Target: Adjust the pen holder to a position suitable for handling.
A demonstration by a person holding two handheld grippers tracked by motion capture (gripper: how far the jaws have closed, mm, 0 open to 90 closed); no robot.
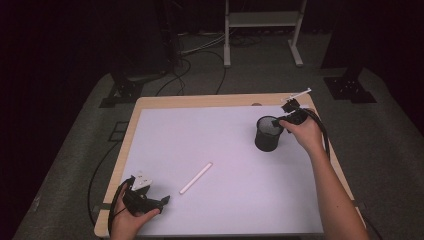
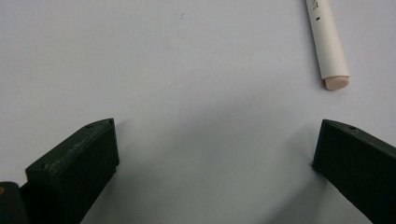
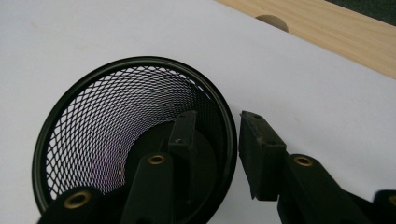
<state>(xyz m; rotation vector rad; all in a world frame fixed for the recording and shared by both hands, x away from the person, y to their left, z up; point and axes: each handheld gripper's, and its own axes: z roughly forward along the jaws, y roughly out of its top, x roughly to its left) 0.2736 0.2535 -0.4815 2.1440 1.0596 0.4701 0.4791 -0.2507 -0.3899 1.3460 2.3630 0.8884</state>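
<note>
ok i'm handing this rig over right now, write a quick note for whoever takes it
Right gripper: straddling the rim of the black mesh cup, one finger inside, one outside. The fingers look close to the wall, but a firm clamp cannot be confirmed.
Left gripper: open and empty, low over the white mat, near the table's front left.
White marker: lying flat on the mat mid-table, just ahead of the left fingers, untouched.
Cup: upright at the far right, nothing visible inside.
Done: right gripper placed on the cup rim.
Left, probably: pick up the marker and drop it in the cup.
</note>
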